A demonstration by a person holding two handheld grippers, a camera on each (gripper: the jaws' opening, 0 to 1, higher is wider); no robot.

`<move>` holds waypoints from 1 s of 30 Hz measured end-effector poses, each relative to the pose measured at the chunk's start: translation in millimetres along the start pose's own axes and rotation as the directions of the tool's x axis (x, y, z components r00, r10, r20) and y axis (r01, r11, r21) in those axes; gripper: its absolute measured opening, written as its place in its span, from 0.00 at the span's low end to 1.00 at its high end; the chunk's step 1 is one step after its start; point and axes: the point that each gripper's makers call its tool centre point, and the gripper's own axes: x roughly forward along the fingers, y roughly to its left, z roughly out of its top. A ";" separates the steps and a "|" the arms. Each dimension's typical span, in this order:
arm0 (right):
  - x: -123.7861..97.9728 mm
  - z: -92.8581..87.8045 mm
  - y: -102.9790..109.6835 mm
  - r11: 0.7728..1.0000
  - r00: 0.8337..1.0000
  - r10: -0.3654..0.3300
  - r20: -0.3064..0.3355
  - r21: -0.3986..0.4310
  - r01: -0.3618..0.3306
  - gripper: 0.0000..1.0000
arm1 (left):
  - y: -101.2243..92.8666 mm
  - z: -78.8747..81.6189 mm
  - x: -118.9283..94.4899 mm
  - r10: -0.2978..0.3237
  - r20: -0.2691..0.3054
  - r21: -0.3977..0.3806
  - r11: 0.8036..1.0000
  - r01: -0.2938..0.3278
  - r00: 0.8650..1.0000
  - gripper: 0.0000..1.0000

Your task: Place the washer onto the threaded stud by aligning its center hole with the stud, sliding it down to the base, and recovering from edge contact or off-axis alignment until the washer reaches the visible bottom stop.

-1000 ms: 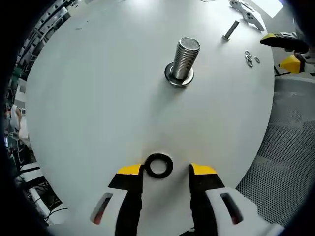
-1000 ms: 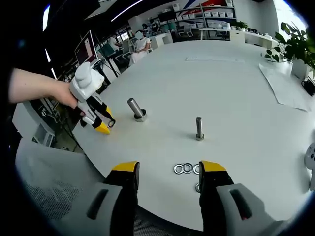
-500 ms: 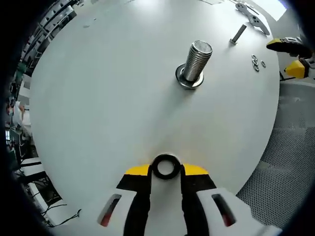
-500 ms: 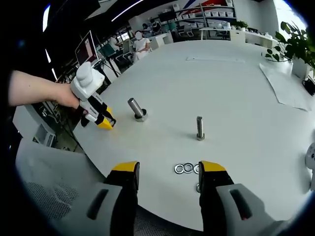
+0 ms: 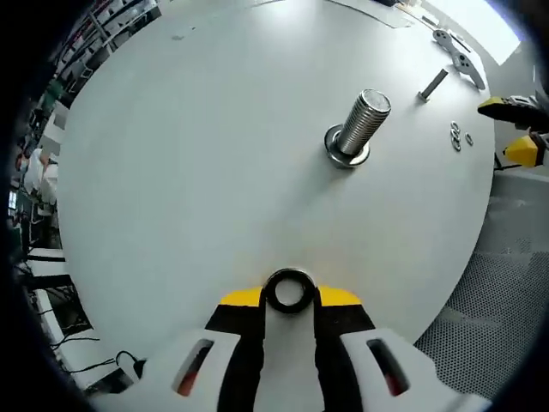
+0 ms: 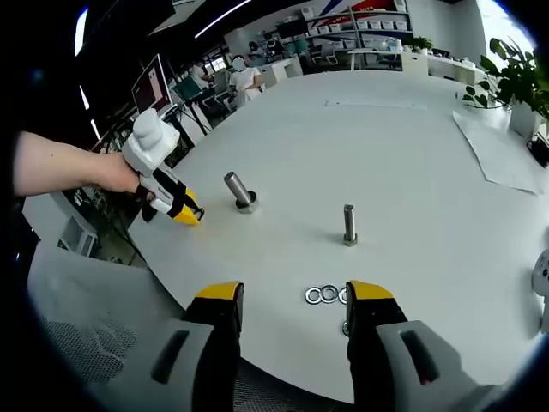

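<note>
The washer [image 5: 289, 291], a dark ring, sits pinched by its edges between the yellow tips of the left tongs [image 5: 290, 296], near the table [image 5: 171, 172] edge and well apart from the threaded stud [image 5: 358, 124]. The stud stands upright on its wide base, toward the middle of the white table. The right tongs [image 6: 292, 296] hang apart and empty above three small loose washers [image 6: 328, 294], with a thinner bolt [image 6: 348, 225] standing beyond them. From here the risk is in the carry and the drop: the grip is only on the rim, so the ring could twist or slip out; and if it arrives tilted or off-axis, its edge will likely catch on the stud's top or jam on the threads short of the base
</note>
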 end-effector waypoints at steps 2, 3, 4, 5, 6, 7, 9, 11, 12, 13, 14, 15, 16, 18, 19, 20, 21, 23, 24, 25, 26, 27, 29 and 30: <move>0.4 -0.3 0.3 1.000 1.000 0.001 -0.001 -0.001 -0.001 0.50 | -1.2 -0.2 -0.9 0.004 0.007 0.016 1.000 -0.004 1.000 0.19; 0.6 -0.2 0.3 1.000 1.000 0.001 -0.001 -0.002 -0.001 0.50 | -1.4 -0.1 -1.1 0.007 0.008 0.021 1.000 -0.007 1.000 0.18; 0.5 0.1 0.2 1.000 1.000 0.001 0.000 -0.003 -0.001 0.50 | -2.0 -0.2 -1.1 0.010 0.006 0.025 1.000 -0.010 1.000 0.18; 0.4 0.5 0.3 1.000 1.000 0.001 0.001 -0.002 -0.001 0.50 | -3.0 -0.6 -0.1 0.008 0.004 0.033 0.999 -0.008 1.000 0.18; 0.3 0.8 0.3 1.000 1.000 0.001 0.002 0.000 -0.001 0.50 | -4.1 -0.7 -0.1 0.009 0.004 0.044 0.999 -0.010 1.000 0.18; 0.3 0.8 0.3 1.000 1.000 0.001 0.002 -0.001 -0.001 0.50 | -4.9 -1.0 -0.5 0.011 0.005 0.051 0.999 -0.012 1.000 0.18; 0.4 0.1 0.4 1.000 1.000 0.001 -0.001 -0.002 -0.001 0.50 | -6.5 -0.8 -1.6 0.008 0.007 0.050 0.999 -0.009 1.000 0.18; 1.0 -1.8 0.3 1.000 1.000 0.000 -0.007 -0.005 0.000 0.50 | -8.8 0.9 -5.0 0.004 0.018 0.045 0.999 -0.005 1.000 0.18; 1.0 -2.3 0.2 1.000 1.000 -0.001 -0.009 -0.008 0.001 0.50 | -9.8 2.5 -7.8 0.006 0.025 0.049 0.999 -0.007 1.000 0.18; 1.1 -2.7 0.2 1.000 1.000 -0.001 -0.011 -0.009 0.001 0.50 | -9.3 4.3 -9.3 0.009 0.033 0.058 0.998 -0.011 0.999 0.18; 1.1 -2.9 0.3 1.000 1.000 -0.001 -0.013 -0.009 0.000 0.50 | -9.2 6.4 -12.4 0.010 0.040 0.063 0.998 -0.012 0.999 0.18; 1.2 -3.4 -0.1 1.000 1.000 -0.002 -0.016 -0.009 0.002 0.50 | -9.4 8.0 -15.9 0.010 0.045 0.063 0.998 -0.013 0.999 0.18; 1.2 -3.6 -0.3 1.000 1.000 -0.002 -0.016 -0.009 0.002 0.50 | -9.1 10.3 -19.0 0.010 0.053 0.061 0.998 -0.013 0.999 0.18; 2.1 -4.9 -1.0 1.000 1.000 -0.003 -0.020 -0.005 0.003 0.50 | -5.6 17.2 -25.7 0.015 0.080 0.055 0.998 -0.019 0.997 0.18; 2.7 -5.9 -0.9 1.000 1.000 -0.002 -0.023 -0.005 0.002 0.50 | -5.7 21.5 -31.4 0.016 0.097 0.052 0.998 -0.021 0.995 0.18; 2.7 -6.4 -0.3 1.000 1.000 -0.001 -0.025 -0.007 0.001 0.50 | -5.4 24.5 -35.0 0.018 0.109 0.054 0.998 -0.024 0.994 0.18; 2.8 -7.2 0.3 1.000 1.000 0.000 -0.028 -0.010 0.000 0.50 | -4.2 27.3 -38.2 0.022 0.120 0.055 0.998 -0.029 0.993 0.18; 3.3 -8.9 0.7 1.000 0.999 -0.001 -0.035 -0.017 0.000 0.50 | -3.0 33.3 -46.0 0.025 0.141 0.053 0.998 -0.033 0.990 0.18; 3.2 -9.4 1.1 1.000 0.999 0.000 -0.037 -0.018 0.000 0.50 | -3.1 37.2 -50.6 0.024 0.157 0.049 0.998 -0.032 0.987 0.18; 3.2 -9.7 1.4 1.000 0.999 0.000 -0.038 -0.020 -0.001 0.50 | -3.1 39.9 -53.8 0.024 0.166 0.047 0.998 -0.032 0.986 0.18; 3.1 -9.9 1.7 1.000 0.999 0.001 -0.039 -0.020 -0.002 0.50 | -3.2 43.4 -58.1 0.026 0.180 0.048 0.998 -0.035 0.983 0.18; 3.1 -10.4 2.0 1.000 0.999 0.001 -0.041 -0.020 -0.002 0.50 | -2.8 45.6 -60.2 0.028 0.189 0.048 0.998 -0.037 0.981 0.18; 3.7 -11.4 2.3 1.000 0.999 0.002 -0.045 -0.024 -0.003 0.50 | -4.4 49.4 -66.5 0.028 0.205 0.049 0.998 -0.039 0.978 0.18; 3.8 -11.8 2.8 1.000 0.999 0.003 -0.047 -0.027 -0.004 0.50 | -5.0 50.9 -68.8 0.029 0.212 0.050 0.998 -0.040 0.977 0.18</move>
